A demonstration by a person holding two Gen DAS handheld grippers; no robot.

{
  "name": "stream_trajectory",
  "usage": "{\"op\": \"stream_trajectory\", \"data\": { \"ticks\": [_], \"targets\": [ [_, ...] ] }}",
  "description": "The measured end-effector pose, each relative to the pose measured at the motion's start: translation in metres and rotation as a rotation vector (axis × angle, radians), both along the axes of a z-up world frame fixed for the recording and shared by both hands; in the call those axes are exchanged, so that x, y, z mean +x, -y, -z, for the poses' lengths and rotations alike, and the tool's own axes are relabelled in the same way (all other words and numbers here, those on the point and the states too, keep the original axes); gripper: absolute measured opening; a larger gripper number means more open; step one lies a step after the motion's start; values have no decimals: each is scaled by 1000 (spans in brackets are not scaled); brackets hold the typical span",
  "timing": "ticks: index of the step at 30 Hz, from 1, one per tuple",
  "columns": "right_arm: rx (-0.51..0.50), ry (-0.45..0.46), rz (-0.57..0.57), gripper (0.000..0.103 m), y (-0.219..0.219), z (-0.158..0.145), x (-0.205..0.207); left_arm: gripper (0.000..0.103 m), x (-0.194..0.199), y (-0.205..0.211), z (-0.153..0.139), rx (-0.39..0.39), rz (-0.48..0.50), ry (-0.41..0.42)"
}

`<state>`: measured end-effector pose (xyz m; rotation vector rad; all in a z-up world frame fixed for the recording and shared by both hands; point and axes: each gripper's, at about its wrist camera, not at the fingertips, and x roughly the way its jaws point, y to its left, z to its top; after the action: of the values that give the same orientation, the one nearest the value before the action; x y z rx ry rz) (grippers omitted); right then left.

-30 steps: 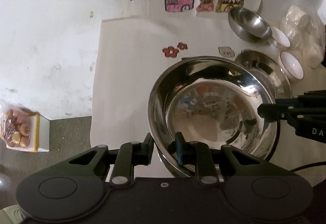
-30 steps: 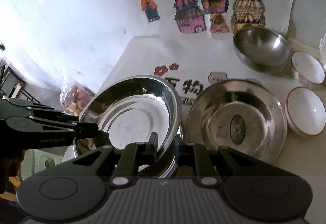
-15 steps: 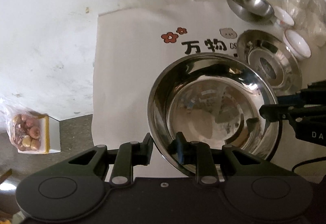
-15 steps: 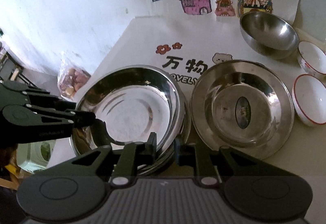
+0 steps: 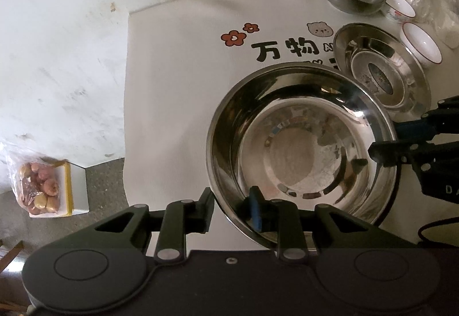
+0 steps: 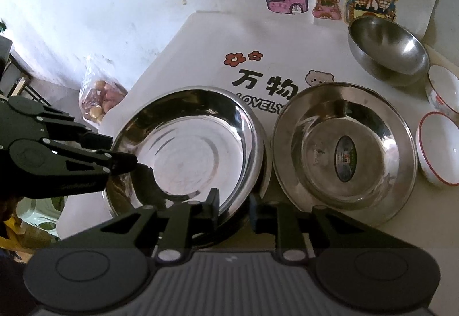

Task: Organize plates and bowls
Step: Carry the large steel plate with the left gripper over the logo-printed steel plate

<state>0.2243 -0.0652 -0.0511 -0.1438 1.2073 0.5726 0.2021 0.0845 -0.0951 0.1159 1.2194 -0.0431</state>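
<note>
Both grippers' jaws have just been easing open astride the basin's rim; pulling away crookedly could tip it against the right plate.

Both grippers are built the same: matte black linkage arms joined by silver screws, with a round disc moulded into each shoulder. Blue pads are fitted inside the fingers of the left gripper. The right gripper is backed by a grey ribbed housing. A thin black cable is seen trailing nearby.
</note>
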Motion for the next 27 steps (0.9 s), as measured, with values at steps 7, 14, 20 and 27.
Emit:
{"op": "stream_trajectory", "data": {
  "ticks": [7, 14, 20, 27],
  "targets": [
    [-4, -5, -8, 39, -1, 0, 0, 30, 2, -1, -1, -3, -6, -7],
    [14, 2, 21, 54, 8, -3, -2, 65, 10, -5, -11, -13, -44, 33],
    [43, 10, 128, 78, 35, -10, -1, 91, 30, 5, -23, -5, -34, 103],
    [54, 55, 322, 103, 76, -21, 2, 102, 65, 28, -26, -77, 15, 116]
  ]
}}
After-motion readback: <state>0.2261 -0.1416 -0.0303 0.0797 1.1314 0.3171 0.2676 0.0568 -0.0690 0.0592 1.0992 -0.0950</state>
